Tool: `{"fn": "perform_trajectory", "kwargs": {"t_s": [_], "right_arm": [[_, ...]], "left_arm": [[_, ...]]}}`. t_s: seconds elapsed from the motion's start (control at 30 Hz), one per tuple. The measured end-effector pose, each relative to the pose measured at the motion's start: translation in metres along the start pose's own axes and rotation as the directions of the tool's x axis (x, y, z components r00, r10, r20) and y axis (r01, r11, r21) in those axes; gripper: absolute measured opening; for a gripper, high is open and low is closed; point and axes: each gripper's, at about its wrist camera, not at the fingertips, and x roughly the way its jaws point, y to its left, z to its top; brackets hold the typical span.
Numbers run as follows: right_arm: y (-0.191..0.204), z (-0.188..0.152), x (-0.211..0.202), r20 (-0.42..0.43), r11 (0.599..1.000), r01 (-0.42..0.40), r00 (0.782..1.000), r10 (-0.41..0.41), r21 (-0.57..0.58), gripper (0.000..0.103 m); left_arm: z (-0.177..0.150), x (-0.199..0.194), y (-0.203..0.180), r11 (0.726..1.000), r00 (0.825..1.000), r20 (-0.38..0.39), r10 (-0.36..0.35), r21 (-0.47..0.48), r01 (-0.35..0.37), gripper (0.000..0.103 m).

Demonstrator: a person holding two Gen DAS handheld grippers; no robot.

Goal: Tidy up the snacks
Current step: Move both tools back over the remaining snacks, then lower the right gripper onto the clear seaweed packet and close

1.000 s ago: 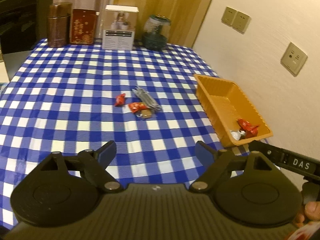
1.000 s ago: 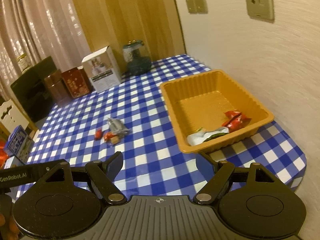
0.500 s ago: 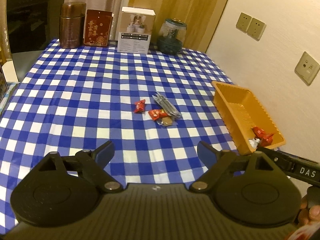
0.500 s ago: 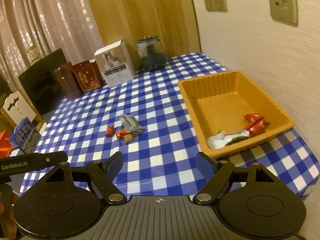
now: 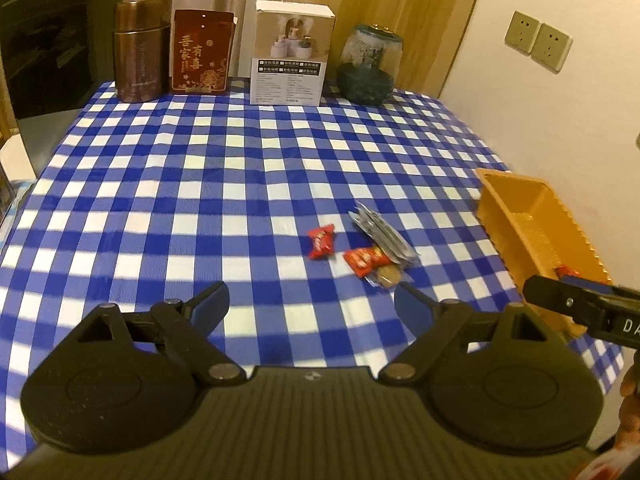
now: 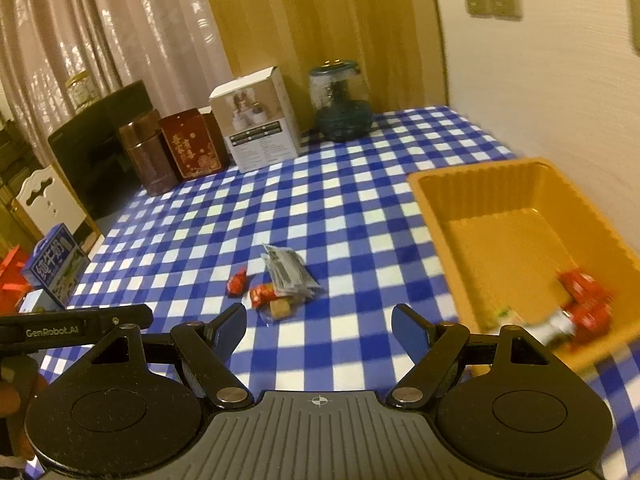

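Left fingers: the left gripper (image 5: 311,304) had its blue-padded fingers (image 5: 211,305) spread wide with nothing between them, held above the checked surface (image 5: 160,208) short of the loose snacks.
Right fingers: the right gripper (image 6: 319,326) also stood spread and empty, hovering over the cloth between the snack cluster and the orange tray (image 6: 432,208).
Loose snacks: a small red candy (image 5: 321,242) lay alone on the cloth; just right of it sat a red wrapped snack (image 5: 363,259), touching a brown candy in clear wrap (image 5: 387,275), with a bunch of silver sachets (image 5: 380,234) fanned out behind and against them.
Tray: it stood at the right edge of the surface near the wall, well apart from the loose cluster.
Tray contents: red wrapped snacks (image 6: 586,300) lay in its near right corner beside a white-and-green packet (image 6: 532,322), blurred in the right wrist view.
Back row: a brown tin (image 5: 140,50), a dark red pouch (image 5: 201,52), a white carton (image 5: 291,60) and a glass jar (image 5: 370,66) stood upright side by side along the far edge.
Off the surface: a dark screen (image 5: 52,52) stood at the far left, and a blue box (image 6: 54,264) sat below the left edge.
Person: part of a hand (image 5: 629,404) showed at the right border of the left wrist view.
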Motion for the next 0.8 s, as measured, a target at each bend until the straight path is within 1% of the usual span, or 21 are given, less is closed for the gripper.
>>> {"fn": "perform_trajectory", "kwargs": {"t_s": [0.23, 0.3, 0.37, 0.43, 0.57, 0.6, 0.67, 0.73, 0.8], "right_arm": [[-0.005, 0.011, 0.060, -0.043, 0.998, -0.038, 0.998, 0.036, -0.040, 0.079], [-0.006, 0.014, 0.077, -0.060, 0.997, -0.060, 0.997, 0.057, -0.052, 0.079], [-0.006, 0.016, 0.093, -0.079, 0.995, -0.082, 0.994, 0.077, -0.063, 0.079], [-0.006, 0.017, 0.107, -0.095, 0.992, -0.103, 0.991, 0.096, -0.076, 0.079], [-0.007, 0.019, 0.132, -0.122, 0.987, -0.136, 0.985, 0.126, -0.080, 0.078], [-0.008, 0.019, 0.138, -0.130, 0.986, -0.148, 0.982, 0.138, -0.076, 0.077], [-0.009, 0.020, 0.147, -0.141, 0.984, -0.165, 0.978, 0.155, -0.061, 0.068], [-0.010, 0.023, 0.156, -0.152, 0.983, -0.178, 0.974, 0.169, -0.053, 0.066], [-0.011, 0.026, 0.164, -0.160, 0.984, -0.170, 0.974, 0.159, -0.058, 0.064]], "left_arm": [[0.011, 0.042, 0.013, 1.000, 1.000, -0.009, 0.004, 0.028, -0.003, 0.087], [0.014, 0.053, 0.016, 1.000, 1.000, -0.013, -0.003, 0.028, 0.003, 0.087], [0.017, 0.063, 0.019, 0.999, 1.000, -0.022, -0.009, 0.030, 0.010, 0.082], [0.021, 0.074, 0.021, 0.999, 0.999, -0.037, -0.025, 0.025, 0.026, 0.081], [0.029, 0.090, 0.020, 0.998, 0.998, -0.045, -0.053, 0.022, 0.054, 0.070], [0.030, 0.094, 0.019, 0.998, 0.997, -0.048, -0.059, 0.021, 0.060, 0.069], [0.031, 0.101, 0.019, 0.997, 0.995, -0.059, -0.075, 0.014, 0.076, 0.068], [0.032, 0.108, 0.019, 0.996, 0.994, -0.067, -0.084, 0.011, 0.085, 0.066], [0.034, 0.113, 0.018, 0.996, 0.993, -0.075, -0.090, 0.010, 0.091, 0.063]]}}
